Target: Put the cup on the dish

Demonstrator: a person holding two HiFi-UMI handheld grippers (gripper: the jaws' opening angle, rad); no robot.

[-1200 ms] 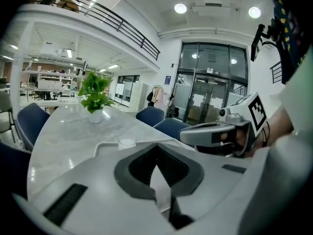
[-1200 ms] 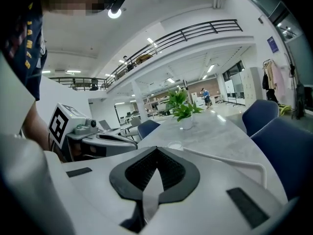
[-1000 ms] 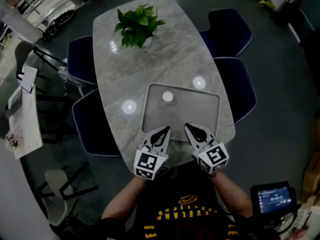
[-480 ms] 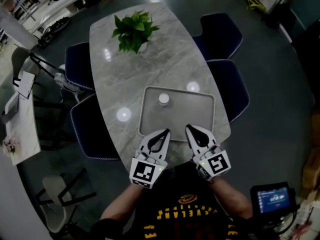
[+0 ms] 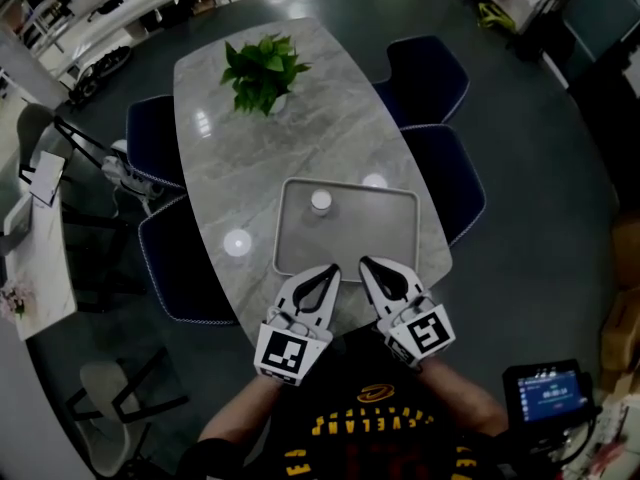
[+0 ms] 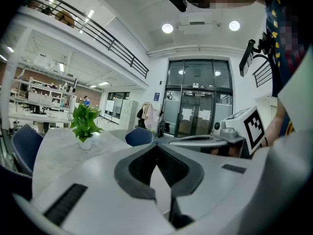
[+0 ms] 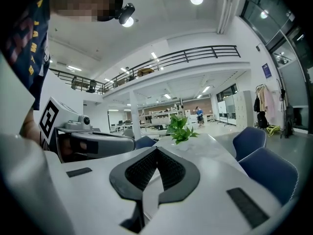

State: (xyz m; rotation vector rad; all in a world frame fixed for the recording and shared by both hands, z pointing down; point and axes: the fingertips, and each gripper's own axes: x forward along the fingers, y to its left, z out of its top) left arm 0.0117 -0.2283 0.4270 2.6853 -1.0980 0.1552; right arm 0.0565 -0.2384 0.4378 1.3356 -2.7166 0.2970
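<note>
The cup (image 5: 320, 202), small and white, stands on the grey tray (image 5: 385, 238), close to its far rim and left of the middle. The tray lies at the near end of the marble counter (image 5: 250, 148). A potted plant (image 5: 262, 71) stands at the far end, well apart from the tray. In the head view both grippers are held side by side, pointing away from the person. Their tips lie over the tray's near rim, well short of the cup. The left gripper (image 5: 328, 272) has its jaws closed tip to tip, with nothing between them. The right gripper (image 5: 368, 266) is the same, jaws together and empty. Each gripper view shows the other gripper just beside it, and the plant beyond on the counter. Dark blue chairs (image 5: 440, 183) stand along both long sides of the counter. A small lit screen (image 5: 545, 396) sits at the person's right, off the counter.
</note>
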